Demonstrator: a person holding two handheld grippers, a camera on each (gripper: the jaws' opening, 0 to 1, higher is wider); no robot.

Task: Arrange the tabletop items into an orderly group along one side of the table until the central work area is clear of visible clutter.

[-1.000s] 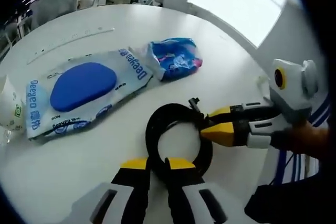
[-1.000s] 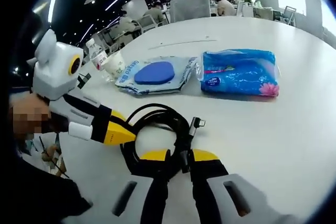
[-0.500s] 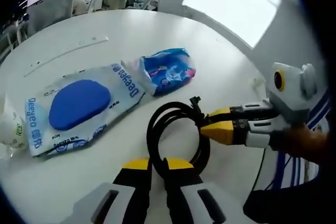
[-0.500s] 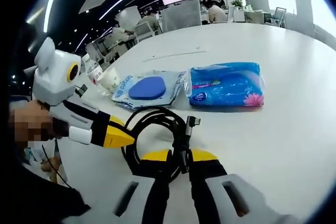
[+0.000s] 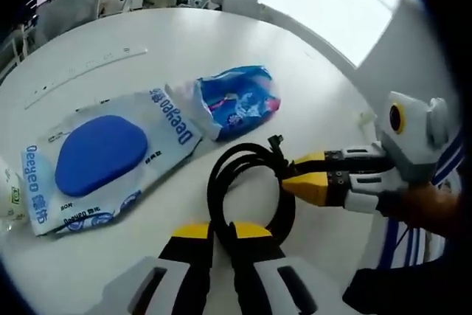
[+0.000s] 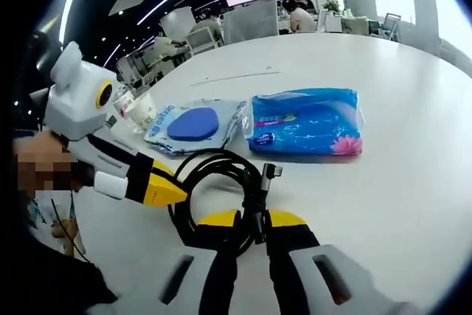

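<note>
on the white round table [image 5: 310,94], near its edge: one coiled black cable [image 5: 247,186], held at two points. left tongs [image 5: 220,235] closed on the coil's near loop at 6 o'clock in the left gripper view; right tongs [image 5: 289,176] closed on the bundle beside the connector plug, at 3 o'clock there. in the right gripper view the right tongs [image 6: 254,223] clamp the coil [image 6: 217,182] at 6 o'clock, the left tongs [image 6: 177,195] at 9 o'clock. two-point hold judged to keep the loops from springing apart.

beyond, at 11 to 12 o'clock: wet-wipes pack with blue lid [image 5: 110,156], touching a blue tissue pack [image 5: 240,97]; a paper cup [image 6: 140,112] further left.

change from a second ago: grips unchanged; coil held likewise; the packs sit a little shifted in both views, so the cameras moved.
</note>
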